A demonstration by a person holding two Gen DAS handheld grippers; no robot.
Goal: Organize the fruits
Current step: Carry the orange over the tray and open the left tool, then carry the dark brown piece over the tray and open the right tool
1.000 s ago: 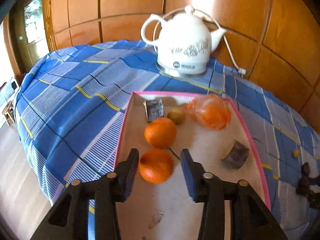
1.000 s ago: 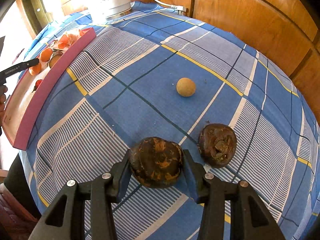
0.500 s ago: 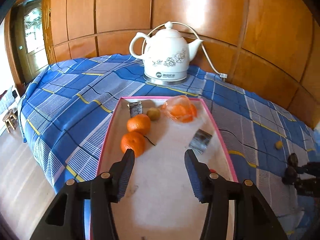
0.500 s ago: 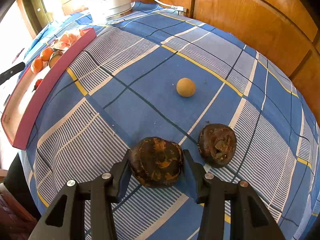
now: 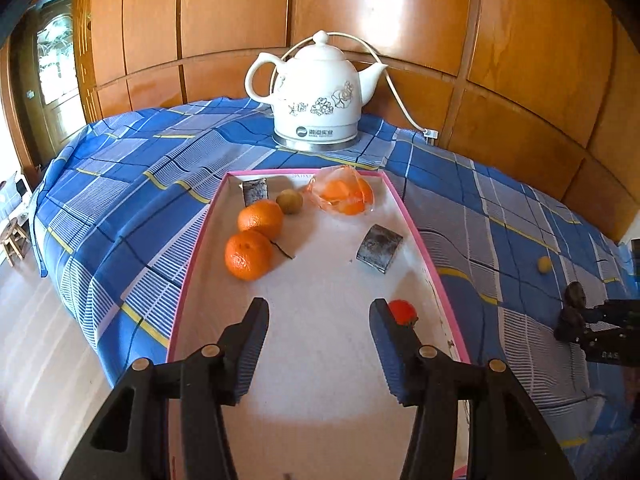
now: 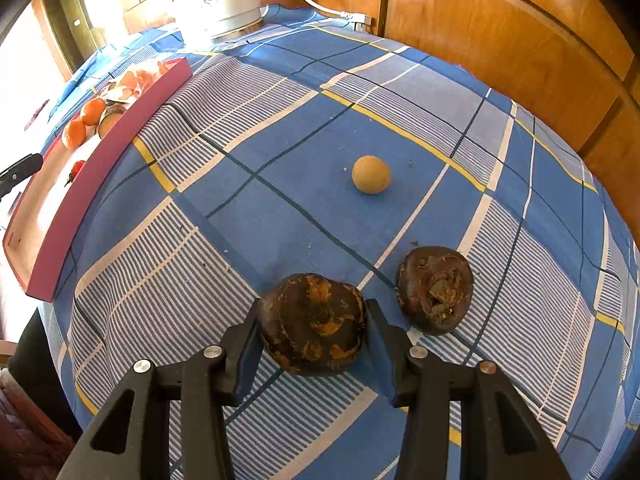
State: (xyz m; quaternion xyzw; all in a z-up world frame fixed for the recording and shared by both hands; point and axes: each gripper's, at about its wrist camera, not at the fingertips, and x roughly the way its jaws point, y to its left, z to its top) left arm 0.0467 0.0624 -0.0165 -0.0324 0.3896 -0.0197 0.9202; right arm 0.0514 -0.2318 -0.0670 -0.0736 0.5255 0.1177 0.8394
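Note:
A pink-rimmed tray point(image 5: 416, 228) holds two oranges point(image 5: 248, 255), a small brown fruit point(image 5: 289, 201), a bag of orange pieces point(image 5: 344, 196), two dark cut pieces point(image 5: 379, 248) and a small red fruit point(image 5: 403, 312). My left gripper point(image 5: 318, 332) is open and empty above the tray's near part. My right gripper point(image 6: 312, 332) is shut on a dark brown fruit point(image 6: 312, 322) resting on the blue cloth. A second dark fruit point(image 6: 435, 290) lies just right of it. A small tan round fruit point(image 6: 371, 174) lies farther back. The tray also shows in the right wrist view point(image 6: 96, 172).
A white kettle point(image 5: 316, 92) with a cord stands behind the tray against the wooden wall panels. The blue checked cloth point(image 5: 120, 200) drops off at the table's left edge. The right gripper shows at the far right of the left wrist view point(image 5: 600, 320).
My left gripper has pulled back and up from the nearer orange, left lying in the tray. The right gripper has stayed shut on the dark fruit.

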